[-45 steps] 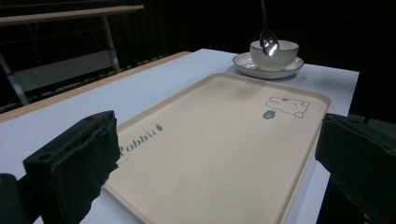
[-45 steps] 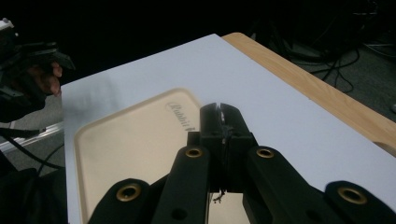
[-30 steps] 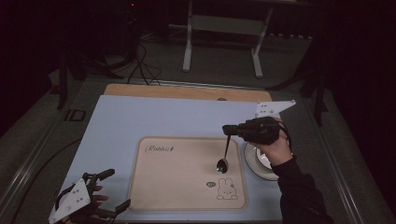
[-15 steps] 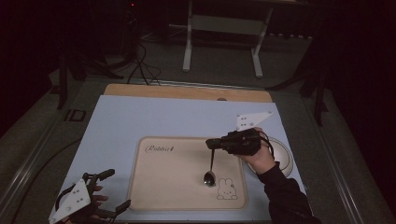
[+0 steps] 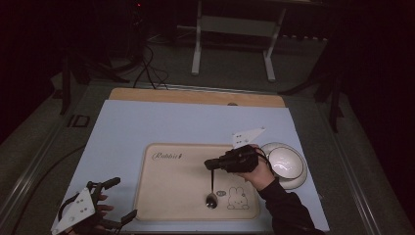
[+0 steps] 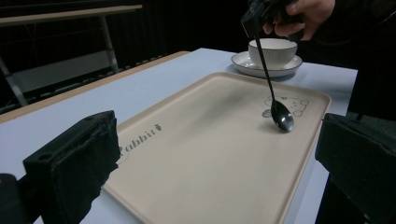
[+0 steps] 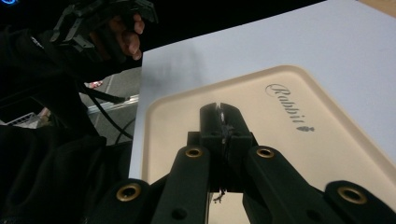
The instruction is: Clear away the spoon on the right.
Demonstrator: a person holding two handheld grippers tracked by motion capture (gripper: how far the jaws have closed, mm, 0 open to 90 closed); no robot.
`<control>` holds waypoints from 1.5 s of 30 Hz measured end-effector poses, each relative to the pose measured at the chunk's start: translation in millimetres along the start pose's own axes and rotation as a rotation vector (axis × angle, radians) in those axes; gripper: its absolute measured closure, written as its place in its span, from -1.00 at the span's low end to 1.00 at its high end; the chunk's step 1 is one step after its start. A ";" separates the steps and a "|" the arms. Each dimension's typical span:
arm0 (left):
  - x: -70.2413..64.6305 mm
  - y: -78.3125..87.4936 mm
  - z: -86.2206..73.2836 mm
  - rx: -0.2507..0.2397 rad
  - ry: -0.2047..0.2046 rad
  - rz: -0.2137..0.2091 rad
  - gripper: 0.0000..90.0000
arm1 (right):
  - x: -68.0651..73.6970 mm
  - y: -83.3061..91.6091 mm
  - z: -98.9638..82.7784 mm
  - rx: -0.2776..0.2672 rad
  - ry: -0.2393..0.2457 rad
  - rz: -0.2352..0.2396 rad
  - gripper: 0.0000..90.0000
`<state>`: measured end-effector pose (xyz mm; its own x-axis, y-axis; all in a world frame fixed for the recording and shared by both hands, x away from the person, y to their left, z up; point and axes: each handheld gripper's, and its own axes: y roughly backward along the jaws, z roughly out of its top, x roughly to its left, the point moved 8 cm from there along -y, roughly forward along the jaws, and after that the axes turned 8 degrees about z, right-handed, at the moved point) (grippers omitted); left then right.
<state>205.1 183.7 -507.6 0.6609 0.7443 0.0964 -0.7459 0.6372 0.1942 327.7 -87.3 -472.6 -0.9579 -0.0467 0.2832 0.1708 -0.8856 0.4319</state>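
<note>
A beige tray (image 5: 171, 191) printed with "Rabbit" and a bunny lies on the pale blue table. My right gripper (image 5: 211, 164) is shut on the handle of a dark spoon (image 5: 212, 198); the spoon hangs down with its bowl resting on the tray beside the bunny print. From the left gripper view, the spoon (image 6: 280, 116) stands tilted on the tray (image 6: 210, 154). The right gripper view has its jaws closed (image 7: 219, 109) over the tray (image 7: 289, 144). My left gripper (image 5: 115, 200) stays open at the table's front left corner, off the tray.
A white cup on a saucer (image 5: 286, 164) stands just right of the tray, close behind the right hand; it also appears as cup and saucer (image 6: 272, 53). A wooden strip (image 5: 195, 96) borders the table's far edge. Table legs and cables lie beyond.
The right gripper has carried the spoon leftward and toward me, lowering it until its bowl touches the tray near the bunny print. The left gripper has not moved.
</note>
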 end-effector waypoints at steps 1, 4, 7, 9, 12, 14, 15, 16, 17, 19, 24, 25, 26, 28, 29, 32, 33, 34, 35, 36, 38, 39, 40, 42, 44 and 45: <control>0.0 0.0 0.0 0.000 0.000 0.000 -1.00 | -0.2 -0.9 -0.7 0.000 -0.002 0.003 0.99; 0.1 0.0 0.0 0.000 0.000 0.000 -1.00 | -1.0 -2.0 -1.7 -0.010 -0.010 0.014 0.99; 0.0 0.0 -0.2 0.000 0.002 -0.001 -1.00 | -2.6 -2.2 -2.7 -0.014 -0.015 0.018 0.99; -0.1 -0.1 -0.1 0.000 0.001 -0.002 -1.00 | -5.4 -1.6 -3.3 -0.018 -0.018 0.011 0.97; -0.3 -0.1 0.0 0.000 0.001 -0.002 -1.00 | -10.7 -0.1 -4.7 -0.017 -0.023 -0.008 0.91; -0.1 0.0 0.4 -0.003 0.008 -0.005 -1.00 | -16.1 -0.4 -7.2 0.005 -0.016 -0.044 0.84; 0.1 0.1 0.4 -0.004 0.009 -0.004 -1.00 | -18.4 -0.4 -8.5 0.006 -0.026 -0.044 0.84; 0.1 0.2 0.5 -0.005 0.010 -0.004 -1.00 | -20.9 -0.4 -9.7 0.004 -0.035 -0.052 0.84; 0.1 0.3 0.5 -0.005 0.010 -0.004 -1.00 | -23.4 -0.7 -11.2 0.012 -0.035 -0.064 0.85; 0.0 0.2 0.5 -0.005 0.009 -0.005 -1.00 | -27.0 -1.1 -13.8 0.017 -0.043 -0.075 0.85; -0.4 0.0 0.4 -0.004 0.005 -0.006 -1.00 | -34.4 -1.9 -17.5 0.008 -0.061 -0.085 0.79; -0.5 0.1 0.4 -0.004 0.006 -0.007 -1.00 | -36.0 -2.2 -18.0 0.007 -0.061 -0.089 0.79; -0.5 0.0 0.4 -0.004 0.006 -0.007 -1.00 | -37.5 -2.7 -18.7 0.008 -0.065 -0.092 0.78; -0.6 -0.1 0.3 -0.003 0.007 -0.008 -1.00 | -40.9 -3.7 -20.1 0.006 -0.074 -0.098 0.76; -0.8 -0.1 0.4 -0.003 0.006 -0.008 -1.00 | -42.9 -4.2 -21.3 0.008 -0.079 -0.102 0.75; -0.9 -0.1 0.4 -0.003 0.004 -0.008 -1.00 | -49.0 -6.0 -25.4 0.013 -0.095 -0.114 0.70; -1.0 0.0 0.3 -0.003 0.004 -0.008 -1.00 | -50.5 -6.7 -26.8 0.013 -0.100 -0.113 0.69; -1.0 -0.1 0.3 -0.003 0.005 -0.010 -1.00 | -52.3 -7.3 -28.0 0.013 -0.098 -0.121 0.68; -0.9 -0.1 0.4 -0.003 0.007 -0.010 -1.00 | -54.2 -8.1 -29.6 0.016 -0.097 -0.125 0.68; -0.9 -0.2 0.4 -0.003 0.007 -0.010 -1.00 | -56.2 -9.3 -31.3 0.018 -0.102 -0.126 0.67; -1.1 -0.2 0.3 -0.003 0.006 -0.011 -1.00 | -60.7 -11.6 -35.4 0.029 -0.115 -0.135 0.67; -1.1 -0.2 0.3 -0.003 0.005 -0.011 -1.00 | -62.7 -12.9 -36.8 0.031 -0.118 -0.139 0.67; -1.2 -0.1 0.4 -0.003 0.005 -0.011 -1.00 | -64.7 -14.0 -38.2 0.033 -0.120 -0.142 0.67; -1.2 0.1 0.5 -0.003 0.004 -0.011 -1.00 | -66.3 -15.3 -39.4 0.035 -0.122 -0.143 0.67; -1.5 0.1 0.7 -0.004 0.004 -0.012 -1.00 | -71.7 -18.6 -42.5 0.043 -0.135 -0.149 0.65; -1.5 0.2 0.7 -0.005 0.004 -0.012 -1.00 | -73.4 -19.3 -43.4 0.045 -0.139 -0.152 0.64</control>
<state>204.1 182.6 -507.0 0.6692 0.7375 0.0907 -0.7386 0.6467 0.1906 384.7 -86.8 -538.9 -0.9331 0.1523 0.3259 0.0403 -0.8559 0.5155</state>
